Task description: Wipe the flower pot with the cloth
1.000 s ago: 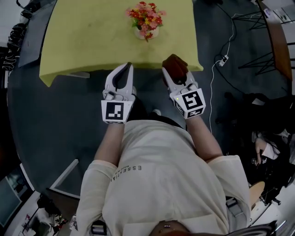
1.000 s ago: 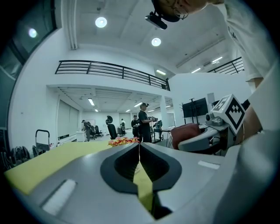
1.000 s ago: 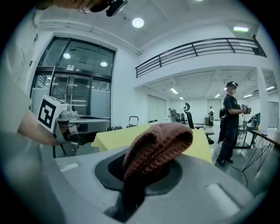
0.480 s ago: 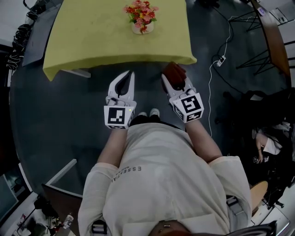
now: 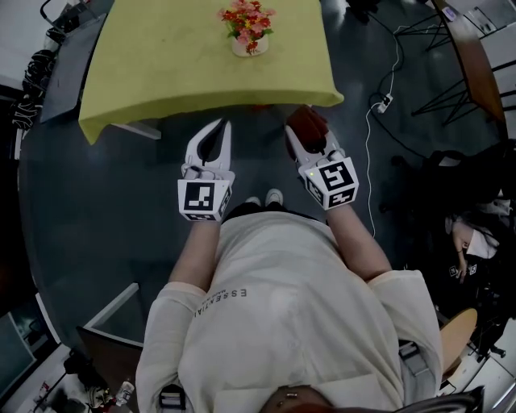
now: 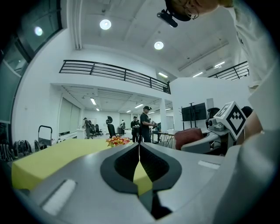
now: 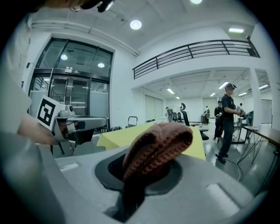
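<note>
A small white flower pot (image 5: 245, 48) with red and orange flowers (image 5: 247, 19) stands at the far middle of the yellow-covered table (image 5: 161, 73). Both grippers are held over the dark floor just short of the table's front edge, pointing at it. My left gripper (image 5: 227, 123) is shut and holds nothing; in the left gripper view the flowers (image 6: 117, 141) show beyond its tips. My right gripper (image 5: 301, 135) is shut on a brown knitted cloth (image 5: 307, 121), which bulges up over its jaws (image 7: 158, 146) and hides the fingertips.
A white cable and power strip (image 5: 384, 103) lie on the floor right of the table. A dark desk edge (image 5: 476, 73) runs along the far right, with bags (image 5: 468, 193) beneath it. People and office chairs (image 7: 227, 118) stand far back in the hall.
Both grippers, with the cloth, have drawn back from the table's front edge, which they overlapped a second ago. The person's shoes now show on the floor below them.
</note>
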Demonstrator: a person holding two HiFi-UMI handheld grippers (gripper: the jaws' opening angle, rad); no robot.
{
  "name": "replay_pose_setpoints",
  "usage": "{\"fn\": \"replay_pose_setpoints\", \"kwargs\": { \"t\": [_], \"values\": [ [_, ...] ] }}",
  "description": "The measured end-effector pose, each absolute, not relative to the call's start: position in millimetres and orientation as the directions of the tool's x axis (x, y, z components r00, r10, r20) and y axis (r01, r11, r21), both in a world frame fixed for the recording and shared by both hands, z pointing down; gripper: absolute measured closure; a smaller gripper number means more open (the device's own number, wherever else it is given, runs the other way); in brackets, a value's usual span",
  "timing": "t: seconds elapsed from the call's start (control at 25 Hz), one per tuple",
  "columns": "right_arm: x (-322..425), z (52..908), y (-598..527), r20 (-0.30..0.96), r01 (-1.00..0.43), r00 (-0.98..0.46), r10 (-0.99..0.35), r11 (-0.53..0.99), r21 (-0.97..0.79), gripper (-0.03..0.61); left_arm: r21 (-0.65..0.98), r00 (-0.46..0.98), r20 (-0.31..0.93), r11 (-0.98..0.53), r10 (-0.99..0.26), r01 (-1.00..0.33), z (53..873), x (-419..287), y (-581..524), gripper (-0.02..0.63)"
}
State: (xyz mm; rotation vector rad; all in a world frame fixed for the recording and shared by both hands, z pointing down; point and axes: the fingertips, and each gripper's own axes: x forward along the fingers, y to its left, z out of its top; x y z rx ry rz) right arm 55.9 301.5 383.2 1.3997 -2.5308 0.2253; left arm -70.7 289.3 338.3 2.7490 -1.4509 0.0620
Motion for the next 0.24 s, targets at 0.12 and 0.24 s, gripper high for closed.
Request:
{"fn": "replay_pose_setpoints", "kwargs": {
  "t": [0.12,0.24],
  "values": [
    [57.4,380.0,303.2,0.283,-0.855,-0.501,-0.818,0.518,-0.016,0.532,0.016,0.566,0.050,-0.566,-0.823,-0.824,335.2,-74.5,288.0,0.601],
    [59.6,381.6,305.1,0.299,-0.863,-0.487,-0.821,0.505,-0.018,0.532,0.019,0.571,0.054,-0.571,-0.819,-0.821,335.4,-75.3,289.2,0.601]
  ]
}}
